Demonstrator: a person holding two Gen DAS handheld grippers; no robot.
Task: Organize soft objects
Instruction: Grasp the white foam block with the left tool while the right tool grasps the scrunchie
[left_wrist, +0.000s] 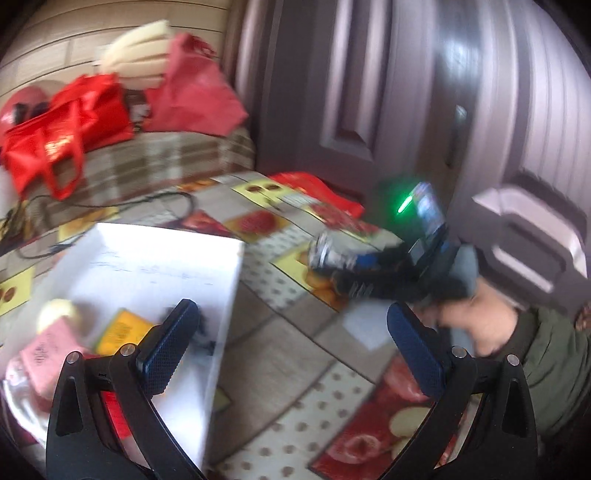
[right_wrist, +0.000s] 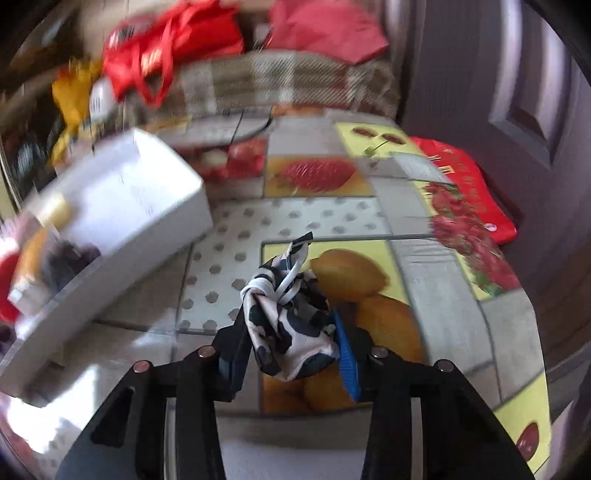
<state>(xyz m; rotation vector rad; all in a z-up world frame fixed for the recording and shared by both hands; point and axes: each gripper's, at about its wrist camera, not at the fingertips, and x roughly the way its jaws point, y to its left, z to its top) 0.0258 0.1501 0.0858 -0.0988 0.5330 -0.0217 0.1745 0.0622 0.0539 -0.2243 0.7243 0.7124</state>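
A knotted black-and-white patterned cloth (right_wrist: 280, 295) sits between the fingers of my right gripper (right_wrist: 288, 326), which is shut on it just above the fruit-print tablecloth (right_wrist: 332, 218). In the left wrist view the same right gripper (left_wrist: 347, 273) shows blurred at the right, held by a hand (left_wrist: 476, 325), with the cloth (left_wrist: 325, 254) at its tip. My left gripper (left_wrist: 291, 332) stands open and holds nothing, its left finger over the near corner of a white box (left_wrist: 155, 273). The white box (right_wrist: 129, 206) holds a pink item (left_wrist: 48, 350) and a yellow one (left_wrist: 122, 328).
Red bags (left_wrist: 70, 122) and a pale cushion (left_wrist: 140, 51) lie on a plaid seat (left_wrist: 159, 158) behind the table. A black cable (left_wrist: 147, 199) runs across the far tablecloth. A red packet (right_wrist: 469, 184) lies at the table's right edge, by a grey panelled door (left_wrist: 369, 92).
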